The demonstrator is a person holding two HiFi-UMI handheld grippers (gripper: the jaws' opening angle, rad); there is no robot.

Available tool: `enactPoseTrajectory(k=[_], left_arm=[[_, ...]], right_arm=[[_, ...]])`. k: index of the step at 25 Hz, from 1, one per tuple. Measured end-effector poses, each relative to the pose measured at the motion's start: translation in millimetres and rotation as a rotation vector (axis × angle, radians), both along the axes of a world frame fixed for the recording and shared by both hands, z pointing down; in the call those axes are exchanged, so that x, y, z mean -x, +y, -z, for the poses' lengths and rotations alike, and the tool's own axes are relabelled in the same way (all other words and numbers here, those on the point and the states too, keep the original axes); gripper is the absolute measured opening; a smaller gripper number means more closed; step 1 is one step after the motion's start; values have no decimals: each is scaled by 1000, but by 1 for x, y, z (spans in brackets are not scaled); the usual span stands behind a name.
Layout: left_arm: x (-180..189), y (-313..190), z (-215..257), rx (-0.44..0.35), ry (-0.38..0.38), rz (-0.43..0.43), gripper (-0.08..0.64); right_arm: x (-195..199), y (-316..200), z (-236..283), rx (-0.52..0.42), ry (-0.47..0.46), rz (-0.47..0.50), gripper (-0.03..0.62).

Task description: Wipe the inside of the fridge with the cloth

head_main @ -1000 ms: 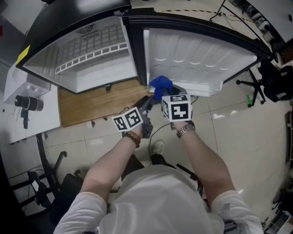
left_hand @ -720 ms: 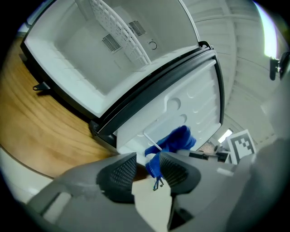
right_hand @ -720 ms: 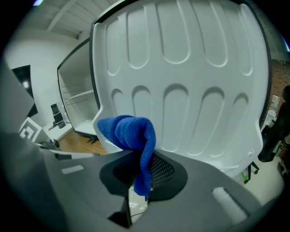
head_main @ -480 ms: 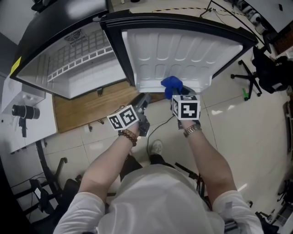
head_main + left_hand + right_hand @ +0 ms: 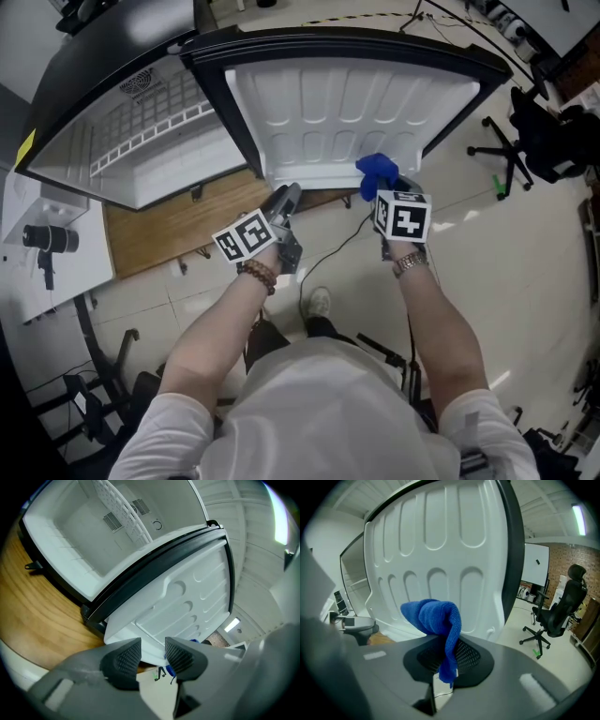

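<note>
Tiled floor (image 5: 506, 253) lies open right of the fridge door (image 5: 347, 103). Only the right gripper (image 5: 449, 657) view shows its jaws clamping the blue cloth (image 5: 433, 616) near, perhaps touching, the door's lower edge. The left gripper (image 5: 153, 657) has its jaws partly apart and empty.

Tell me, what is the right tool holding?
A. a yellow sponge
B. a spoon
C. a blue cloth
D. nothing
C: the right tool has its jaws pinched on a blue cloth, which bunches up in front of the white fridge door.
</note>
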State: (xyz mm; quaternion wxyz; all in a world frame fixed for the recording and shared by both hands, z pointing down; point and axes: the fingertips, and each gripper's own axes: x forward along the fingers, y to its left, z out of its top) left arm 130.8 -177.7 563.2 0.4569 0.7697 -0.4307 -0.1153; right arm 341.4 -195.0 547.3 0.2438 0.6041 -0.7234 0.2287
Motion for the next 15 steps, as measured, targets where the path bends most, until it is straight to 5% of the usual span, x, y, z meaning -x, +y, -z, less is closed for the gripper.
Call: enactPoseTrajectory(k=[15], left_arm=[[0, -20, 1, 35, 113, 70, 156]], right_arm=[[-45, 4, 3, -10, 24, -69, 38]])
